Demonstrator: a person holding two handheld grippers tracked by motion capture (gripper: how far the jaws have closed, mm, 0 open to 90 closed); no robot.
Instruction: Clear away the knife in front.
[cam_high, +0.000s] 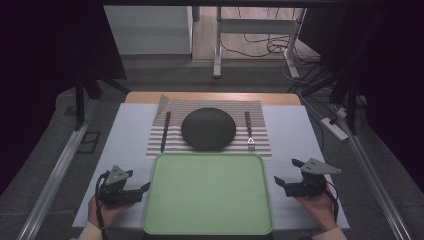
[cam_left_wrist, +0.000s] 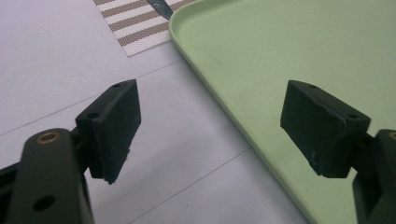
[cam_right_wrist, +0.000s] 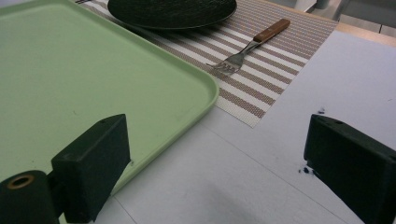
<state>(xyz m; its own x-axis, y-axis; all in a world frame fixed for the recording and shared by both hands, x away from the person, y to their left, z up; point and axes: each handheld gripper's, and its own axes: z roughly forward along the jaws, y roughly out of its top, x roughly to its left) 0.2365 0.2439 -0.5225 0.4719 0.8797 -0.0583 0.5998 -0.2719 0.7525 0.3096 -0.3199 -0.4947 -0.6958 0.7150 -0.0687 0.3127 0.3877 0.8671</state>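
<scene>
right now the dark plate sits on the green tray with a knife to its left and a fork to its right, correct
Not quite. The dark plate sits on the striped placemat, beyond the green tray, which holds nothing. The high view shows this. The knife does lie left of the plate and the fork right of it.

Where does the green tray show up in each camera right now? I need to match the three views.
High view: the green tray lies bottom centre, between the two grippers.
Left gripper view: the tray takes the upper right, its rounded corner at top centre.
Right gripper view: the tray takes the left, its corner at mid-frame.
Shared landmark: the striped placemat just beyond the tray's far edge.
</scene>
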